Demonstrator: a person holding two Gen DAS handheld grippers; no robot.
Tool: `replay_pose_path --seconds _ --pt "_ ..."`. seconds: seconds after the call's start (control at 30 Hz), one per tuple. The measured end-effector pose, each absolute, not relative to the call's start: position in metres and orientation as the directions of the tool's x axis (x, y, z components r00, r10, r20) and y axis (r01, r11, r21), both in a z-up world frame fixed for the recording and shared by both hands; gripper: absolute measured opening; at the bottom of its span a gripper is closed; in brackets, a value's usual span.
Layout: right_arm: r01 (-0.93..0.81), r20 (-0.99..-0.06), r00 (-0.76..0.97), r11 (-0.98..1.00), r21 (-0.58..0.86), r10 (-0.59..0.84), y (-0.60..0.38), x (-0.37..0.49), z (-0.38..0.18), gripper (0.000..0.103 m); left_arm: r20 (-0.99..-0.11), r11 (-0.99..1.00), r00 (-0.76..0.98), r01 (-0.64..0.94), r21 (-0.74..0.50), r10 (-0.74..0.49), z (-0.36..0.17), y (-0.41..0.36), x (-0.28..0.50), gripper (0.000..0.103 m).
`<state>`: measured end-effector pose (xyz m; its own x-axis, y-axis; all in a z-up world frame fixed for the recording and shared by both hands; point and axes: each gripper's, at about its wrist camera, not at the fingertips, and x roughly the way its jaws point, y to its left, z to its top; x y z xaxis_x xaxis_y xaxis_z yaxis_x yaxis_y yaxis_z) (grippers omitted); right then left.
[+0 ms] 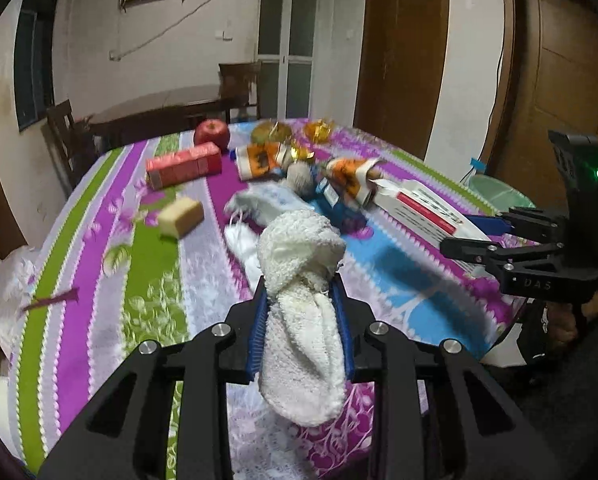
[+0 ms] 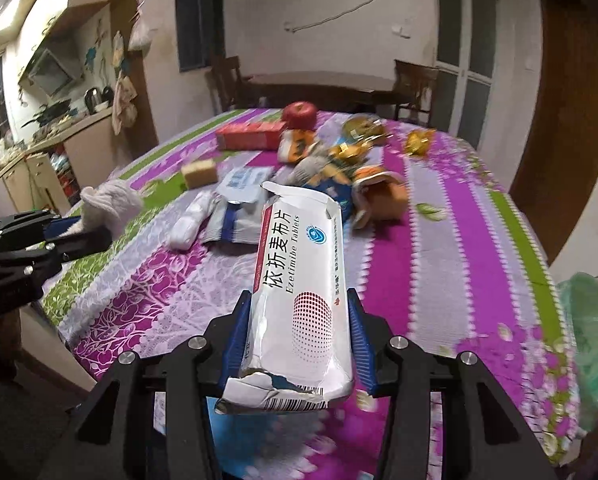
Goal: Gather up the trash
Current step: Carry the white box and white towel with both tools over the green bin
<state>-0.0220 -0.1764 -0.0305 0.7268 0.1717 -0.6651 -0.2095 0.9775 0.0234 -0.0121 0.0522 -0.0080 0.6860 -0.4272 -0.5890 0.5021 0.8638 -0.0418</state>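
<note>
Left tongs (image 1: 302,312) clamp white towel (image 1: 299,280); right tongs (image 2: 299,332) clamp tablet box (image 2: 299,280) above table (image 2: 439,240).

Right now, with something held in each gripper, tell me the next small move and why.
Probably carry the right gripper toward the green bag at the table's right edge and drop the white tablet box there. Its pads already clamp the box, which is lifted off the tablecloth. The left gripper, clamping the white cloth, can follow.
</note>
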Motion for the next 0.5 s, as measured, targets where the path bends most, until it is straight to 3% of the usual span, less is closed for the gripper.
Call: replay_pose_path --seconds 0.23,0.5 --pt "-0.061 -0.622 0.779 0.996 0.062 0.086 -0.249 -0.038 0.016 0.047 -0.576 0.841 0.684 0.541 -0.011 -0.447 0.025 -0.004 0.018 0.028" --pt "0.190 -0.593 0.795 0.981 0.043 -0.128 -0.376 -0.059 0.060 0.047 -0.580 0.783 0.669 0.616 0.085 -0.464 0.052 -0.119 0.052 0.028"
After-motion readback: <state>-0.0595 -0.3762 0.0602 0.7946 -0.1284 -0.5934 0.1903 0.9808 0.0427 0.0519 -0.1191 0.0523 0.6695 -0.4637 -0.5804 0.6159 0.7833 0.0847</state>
